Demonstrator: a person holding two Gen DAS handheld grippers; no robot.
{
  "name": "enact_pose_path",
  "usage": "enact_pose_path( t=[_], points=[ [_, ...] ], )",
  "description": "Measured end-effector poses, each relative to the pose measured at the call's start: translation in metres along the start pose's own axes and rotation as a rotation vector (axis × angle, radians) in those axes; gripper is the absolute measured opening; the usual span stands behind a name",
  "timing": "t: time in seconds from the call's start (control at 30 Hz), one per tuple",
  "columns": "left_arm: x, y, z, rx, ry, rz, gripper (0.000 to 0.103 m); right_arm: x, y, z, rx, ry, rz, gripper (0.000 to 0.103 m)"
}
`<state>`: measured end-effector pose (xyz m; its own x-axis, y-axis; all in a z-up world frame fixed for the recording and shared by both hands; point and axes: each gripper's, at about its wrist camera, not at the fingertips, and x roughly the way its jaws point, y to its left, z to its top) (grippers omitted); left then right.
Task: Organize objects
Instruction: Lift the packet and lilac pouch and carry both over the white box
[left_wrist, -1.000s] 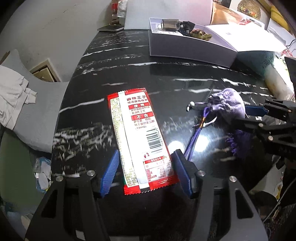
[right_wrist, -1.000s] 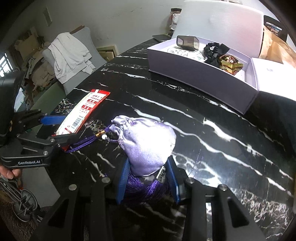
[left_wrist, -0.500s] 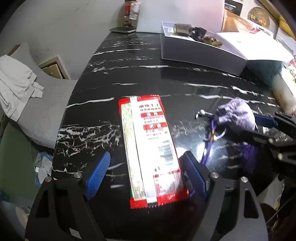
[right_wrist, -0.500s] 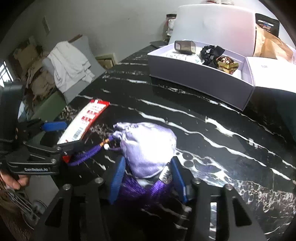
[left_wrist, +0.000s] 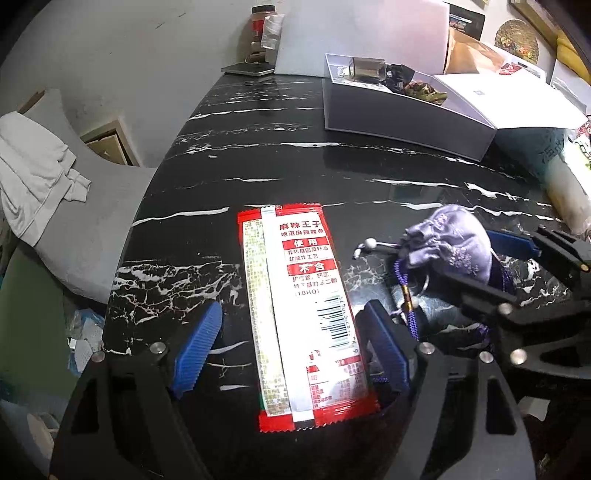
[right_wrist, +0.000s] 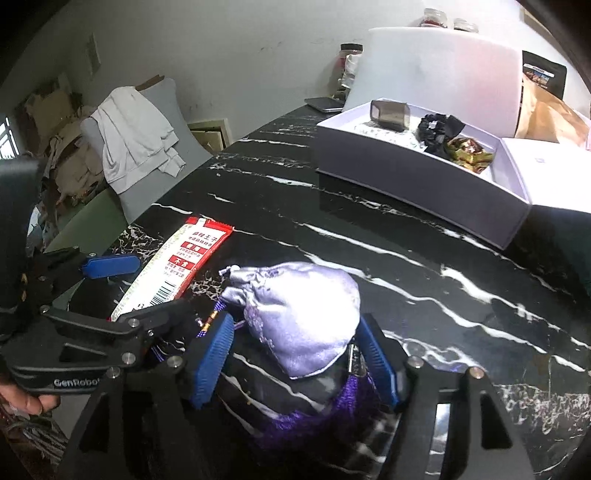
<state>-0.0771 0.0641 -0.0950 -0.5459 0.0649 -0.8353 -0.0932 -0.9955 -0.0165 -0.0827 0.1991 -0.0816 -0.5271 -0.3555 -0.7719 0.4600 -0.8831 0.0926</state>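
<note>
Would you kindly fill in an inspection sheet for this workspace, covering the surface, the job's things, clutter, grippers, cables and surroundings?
Surface: black marble table, glossy, white veins.
Job's things: red snack packet lying flat; lilac drawstring pouch with purple tassel cord beside it; open white box at the far side holding a dark case, a black scrunchie and gold-wrapped sweets.
Clutter: jars, a flat grey device and a brown paper bag at the far edge.
Grippers: left gripper open astride the packet; right gripper open astride the pouch, pads apart from it; both sets of jaws have just been opening.
Cables: nothing seen.
Surroundings: grey chair draped with white cloth, plain wall.
</note>
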Motion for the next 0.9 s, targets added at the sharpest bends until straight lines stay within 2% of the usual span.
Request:
enact_pose_path(
  t=[0.03, 0.23, 0.4, 0.57, 0.67, 0.9],
  points=[
    [-0.001, 0.0, 0.0, -0.002, -0.005, 0.002, 0.07, 0.002, 0.001, 0.0, 0.0, 0.003, 0.001, 0.069],
    [-0.004, 0.0, -0.001, 0.013, -0.016, -0.01, 0.054, 0.008, 0.014, -0.003, -0.035, -0.002, -0.023, 0.07],
    [-0.005, 0.0, -0.002, 0.015, -0.02, -0.015, 0.05, 0.007, 0.016, -0.006, -0.039, -0.016, -0.019, 0.07],
    [-0.007, 0.0, -0.003, 0.009, -0.021, -0.013, 0.048, 0.006, 0.018, -0.008, -0.066, -0.027, -0.032, 0.052],
    [-0.006, 0.0, -0.003, 0.012, -0.019, -0.017, 0.046, 0.004, 0.018, -0.009, -0.073, -0.028, -0.033, 0.045],
    [-0.011, -0.002, -0.006, -0.011, -0.007, -0.054, 0.046, 0.0, 0.015, -0.01, -0.065, -0.021, -0.007, 0.041]
  ],
)
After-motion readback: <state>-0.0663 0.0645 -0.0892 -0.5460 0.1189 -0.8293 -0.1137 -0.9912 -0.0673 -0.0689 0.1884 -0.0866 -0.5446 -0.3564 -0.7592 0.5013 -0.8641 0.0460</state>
